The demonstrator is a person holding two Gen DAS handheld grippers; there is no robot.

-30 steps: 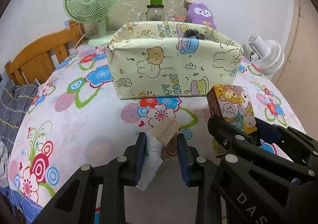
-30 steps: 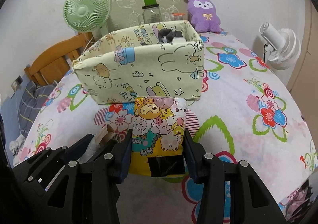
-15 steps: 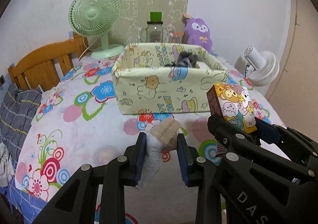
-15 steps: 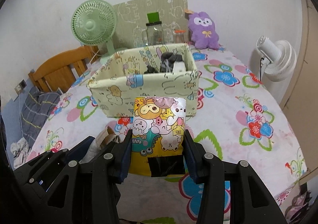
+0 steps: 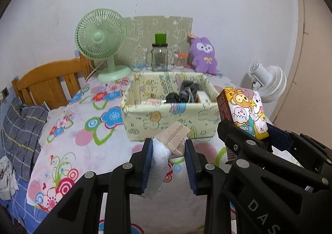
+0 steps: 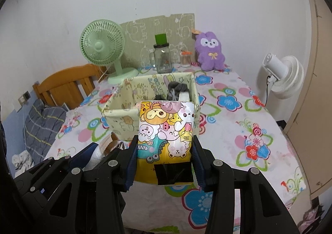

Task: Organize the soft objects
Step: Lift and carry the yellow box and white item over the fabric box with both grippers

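My left gripper (image 5: pixel 169 146) is shut on a small white packet with a tan sealed top (image 5: pixel 172 136), held above the flowered tablecloth (image 5: pixel 87 151). My right gripper (image 6: pixel 165 142) is shut on a cartoon-printed soft pack (image 6: pixel 166 121), held upright; the same pack (image 5: pixel 244 109) shows at the right of the left wrist view. Beyond both stands a cream fabric box (image 5: pixel 166 117) with cartoon prints. Inside it lie dark grey rolled socks (image 5: pixel 186 90) and a few other items. Both grippers hover side by side just in front of the box's near wall (image 6: pixel 122 117).
Behind the box stand a green desk fan (image 5: pixel 101 34), a glass jar with a green lid (image 5: pixel 159 57) and a purple plush (image 5: pixel 204 55). A white fan (image 5: pixel 267 82) is at the right, a wooden chair back (image 5: pixel 47 82) and a grey checked cloth (image 5: pixel 20 126) at the left.
Both grippers have risen with their loads still held. The box now sits lower in the views, and its inside with the socks has come into sight.
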